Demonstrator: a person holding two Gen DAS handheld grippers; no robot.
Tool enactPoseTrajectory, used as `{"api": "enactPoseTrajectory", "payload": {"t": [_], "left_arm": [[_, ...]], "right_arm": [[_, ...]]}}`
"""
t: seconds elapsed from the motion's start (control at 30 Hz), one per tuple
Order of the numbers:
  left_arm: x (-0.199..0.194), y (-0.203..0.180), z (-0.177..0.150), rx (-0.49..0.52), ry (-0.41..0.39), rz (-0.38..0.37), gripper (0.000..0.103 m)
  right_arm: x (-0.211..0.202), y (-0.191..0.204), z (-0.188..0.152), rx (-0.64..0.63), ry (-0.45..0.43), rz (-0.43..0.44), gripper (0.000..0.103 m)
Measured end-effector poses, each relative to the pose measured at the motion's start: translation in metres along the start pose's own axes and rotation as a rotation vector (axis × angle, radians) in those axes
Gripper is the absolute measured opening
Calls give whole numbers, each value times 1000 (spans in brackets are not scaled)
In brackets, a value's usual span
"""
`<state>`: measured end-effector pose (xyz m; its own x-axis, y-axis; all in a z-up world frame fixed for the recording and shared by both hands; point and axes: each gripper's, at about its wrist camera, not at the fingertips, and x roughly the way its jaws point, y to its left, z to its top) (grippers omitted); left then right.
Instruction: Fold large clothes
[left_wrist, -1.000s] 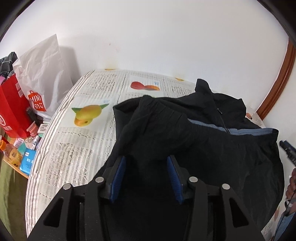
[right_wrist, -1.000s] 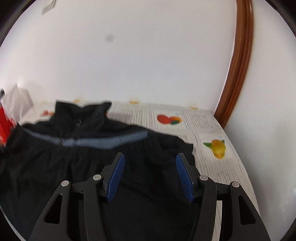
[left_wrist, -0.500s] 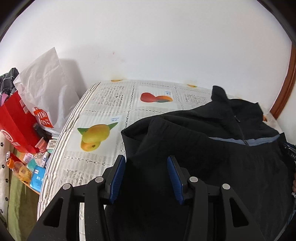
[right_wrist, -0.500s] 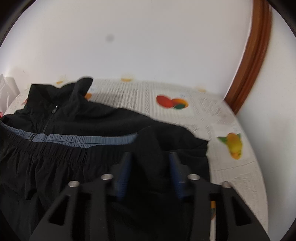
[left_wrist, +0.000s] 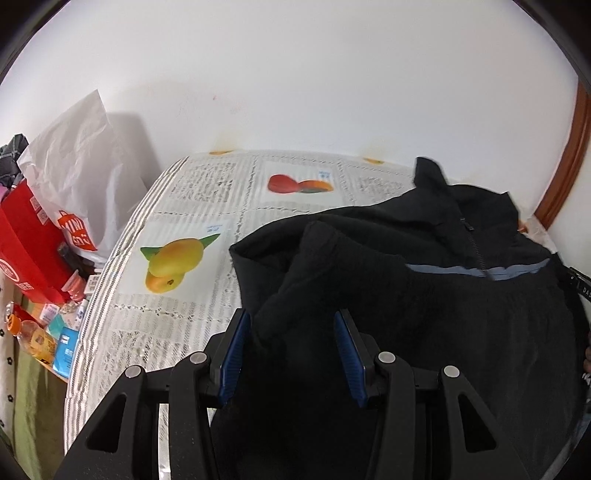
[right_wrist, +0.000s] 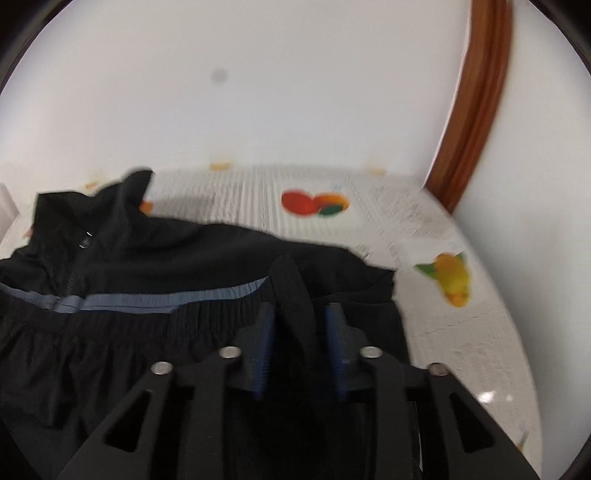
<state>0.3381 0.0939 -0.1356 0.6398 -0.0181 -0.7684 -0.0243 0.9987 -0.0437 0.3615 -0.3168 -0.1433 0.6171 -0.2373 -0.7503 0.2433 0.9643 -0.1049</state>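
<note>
— since half a second ago the right tool (right_wrist: 300, 317) has narrowed its blue pads around a raised ridge of the black jacket (right_wrist: 155, 332); contact is blurred, so i can't tell.

— left tool (left_wrist: 291, 334)?

— pads wide apart, cloth bunched between, unpinched. jacket lies on the fruit-print desk (left_wrist: 192, 192), its near edge cut off.

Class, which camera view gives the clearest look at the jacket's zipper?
The left wrist view: the zipper is sharp there, running down from the collar to the grey stripe. The right wrist view shows it too, but motion-blurred, at the left.
</note>
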Motion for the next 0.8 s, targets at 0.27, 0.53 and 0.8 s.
{"api": "enactPoseTrajectory", "payload": {"t": [0.27,0.53,0.8], "left_arm": [[-28,-41,-11,43,-65,-74,58],[-19,-97,-29,120,-28,-140,58],[16,-103,-47,172,6,-18,60]], "right_arm": [[-46,37,-27,-68,-40,114,37],[-27,43,-52,-76,21,68,37],[-9,32,-60,-92,64,28,37]]}}
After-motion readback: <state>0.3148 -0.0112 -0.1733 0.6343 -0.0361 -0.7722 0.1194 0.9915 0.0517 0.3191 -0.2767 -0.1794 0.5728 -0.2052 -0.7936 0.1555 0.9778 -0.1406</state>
